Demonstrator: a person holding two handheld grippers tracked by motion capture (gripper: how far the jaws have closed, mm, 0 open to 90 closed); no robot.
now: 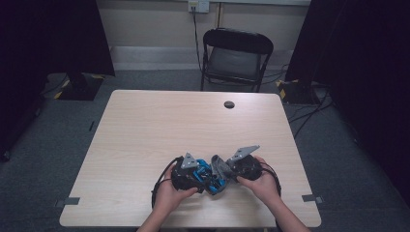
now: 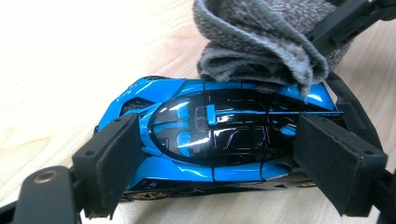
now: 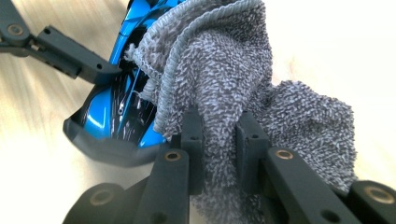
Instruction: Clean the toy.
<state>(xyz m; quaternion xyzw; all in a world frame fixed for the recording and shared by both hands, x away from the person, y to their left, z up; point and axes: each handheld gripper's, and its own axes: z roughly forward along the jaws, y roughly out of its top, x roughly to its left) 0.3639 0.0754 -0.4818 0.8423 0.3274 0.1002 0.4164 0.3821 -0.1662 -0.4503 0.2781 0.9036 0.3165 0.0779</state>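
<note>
A glossy blue and black toy car lies on the pale wooden table, near its front edge. My left gripper is shut on the car, one foam pad against each end of it. My right gripper is shut on a bunched grey terry cloth, which rests on the car's top and far side. From above, the cloth sits between the left gripper and the right gripper, close together over the car. Much of the car's far side is hidden under the cloth.
A black folding chair stands beyond the table's far edge. A round cable hole sits in the tabletop at the back right. Grey tape marks lie by the front corners. Dark curtains hang on both sides.
</note>
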